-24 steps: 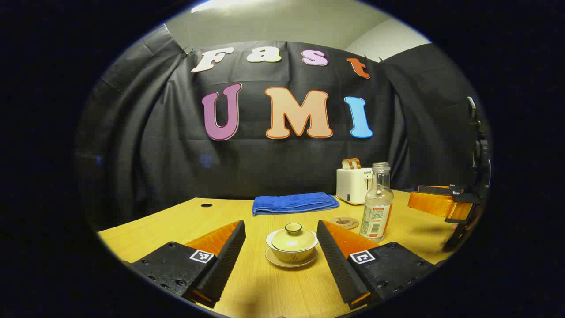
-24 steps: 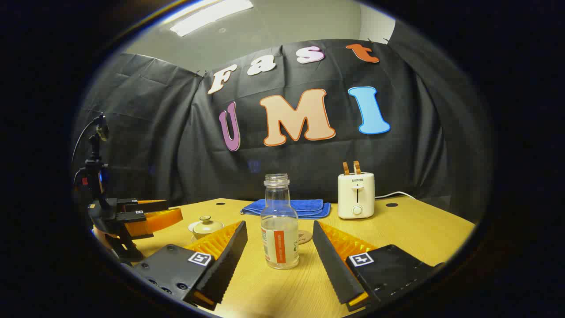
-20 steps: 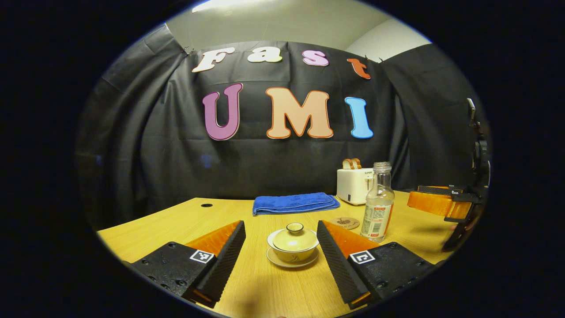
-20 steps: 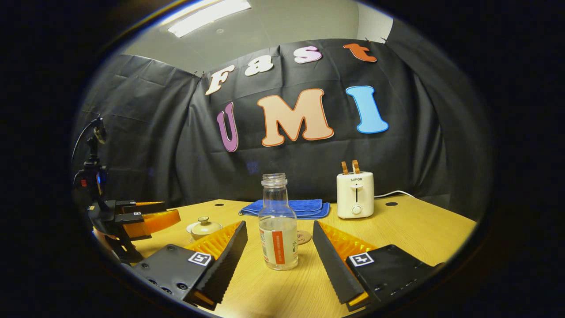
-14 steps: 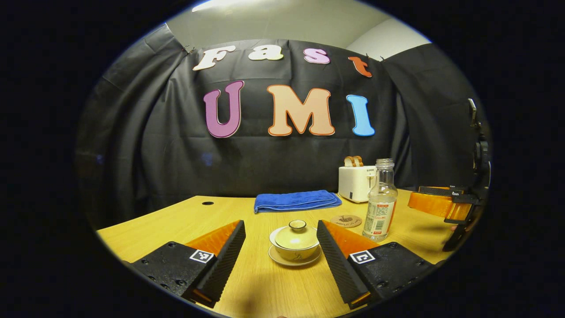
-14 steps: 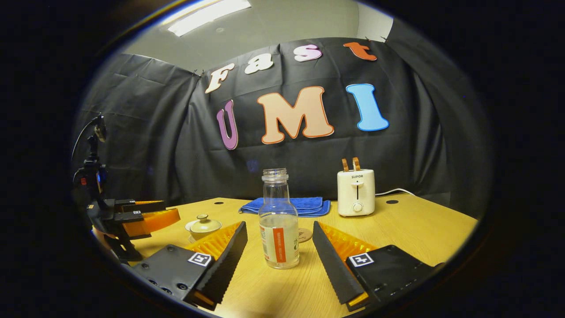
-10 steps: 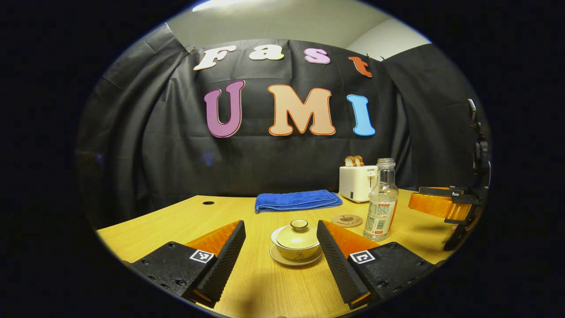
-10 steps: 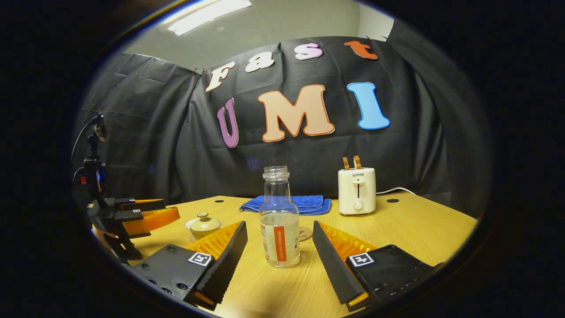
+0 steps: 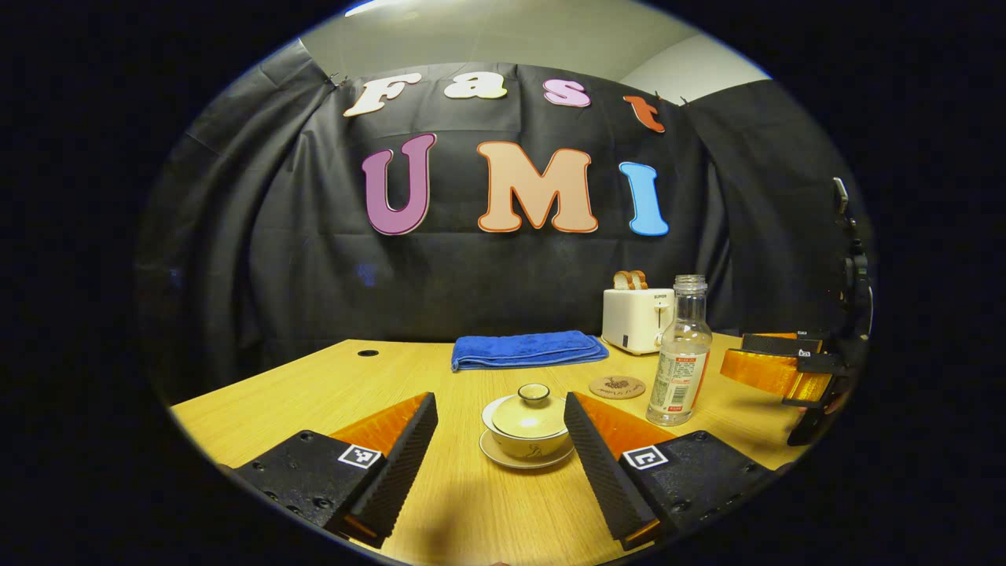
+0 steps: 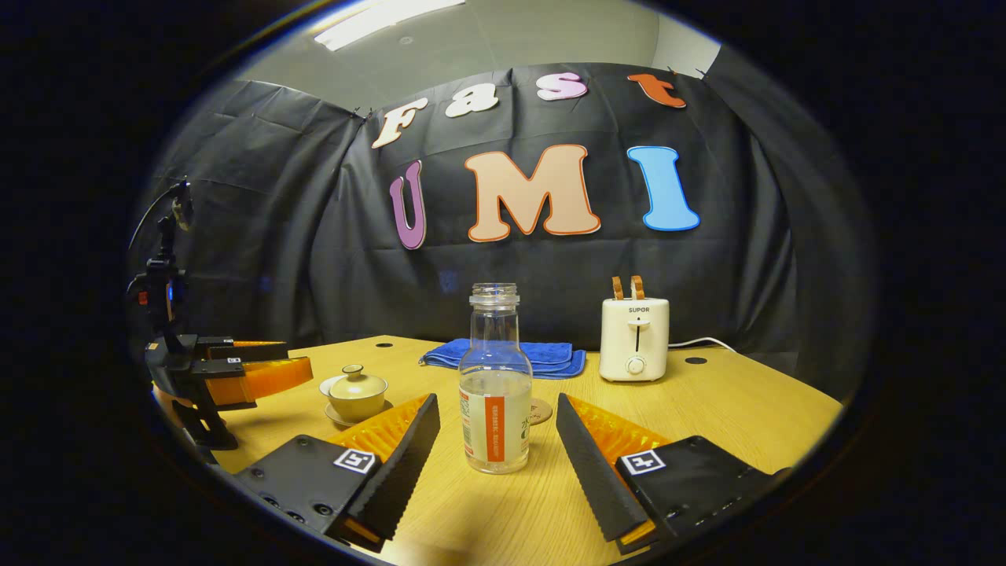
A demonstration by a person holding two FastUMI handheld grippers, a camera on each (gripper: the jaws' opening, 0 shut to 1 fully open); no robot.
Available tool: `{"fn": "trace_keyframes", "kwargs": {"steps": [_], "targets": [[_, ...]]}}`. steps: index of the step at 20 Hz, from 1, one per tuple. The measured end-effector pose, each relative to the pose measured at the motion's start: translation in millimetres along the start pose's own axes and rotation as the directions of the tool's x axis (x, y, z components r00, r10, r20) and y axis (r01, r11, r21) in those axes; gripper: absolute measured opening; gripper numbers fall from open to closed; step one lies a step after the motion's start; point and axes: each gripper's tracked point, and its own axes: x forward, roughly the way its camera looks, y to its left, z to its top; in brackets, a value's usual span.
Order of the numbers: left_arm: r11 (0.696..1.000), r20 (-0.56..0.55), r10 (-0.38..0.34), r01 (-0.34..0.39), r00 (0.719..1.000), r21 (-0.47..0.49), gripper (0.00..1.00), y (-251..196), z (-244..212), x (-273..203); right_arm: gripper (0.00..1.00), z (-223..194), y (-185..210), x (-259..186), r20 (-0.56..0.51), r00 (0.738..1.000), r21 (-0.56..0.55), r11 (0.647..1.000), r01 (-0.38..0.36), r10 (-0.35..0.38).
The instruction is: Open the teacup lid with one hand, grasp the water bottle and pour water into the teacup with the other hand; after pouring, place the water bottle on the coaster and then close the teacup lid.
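Observation:
A cream lidded teacup (image 9: pixel 527 425) on its saucer stands on the wooden table, just ahead of my open left gripper (image 9: pixel 501 456), between the lines of its two fingers. The lid with its small knob (image 9: pixel 534 391) sits on the cup. A clear uncapped water bottle (image 10: pixel 495 393), partly filled, stands upright just ahead of my open right gripper (image 10: pixel 493 460). A round brown coaster (image 9: pixel 617 387) lies behind the cup, left of the bottle (image 9: pixel 679 364). From the right gripper view the teacup (image 10: pixel 356 391) is at the left, beside the left gripper (image 10: pixel 236 369).
A folded blue towel (image 9: pixel 526 350) lies at the back of the table. A white toaster (image 10: pixel 634 339) with two slices stands at the back right, its cord trailing off. The right gripper (image 9: pixel 778 369) hovers at the far right of the left gripper view.
Both grippers have moved a little forward and tipped down. The teacup and the bottle sit closer to the fingers. Nothing was taken hold of.

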Motion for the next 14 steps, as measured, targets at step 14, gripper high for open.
{"fn": "trace_keyframes", "kwargs": {"steps": [14], "targets": [[0.998, -0.011, -0.059, 0.059, 0.998, -0.004, 0.95, -4, -3, 50, 0.93, 0, -6, 4, 0.001, 1.000, 0.000, 1.000, 0.015, -0.015]]}}
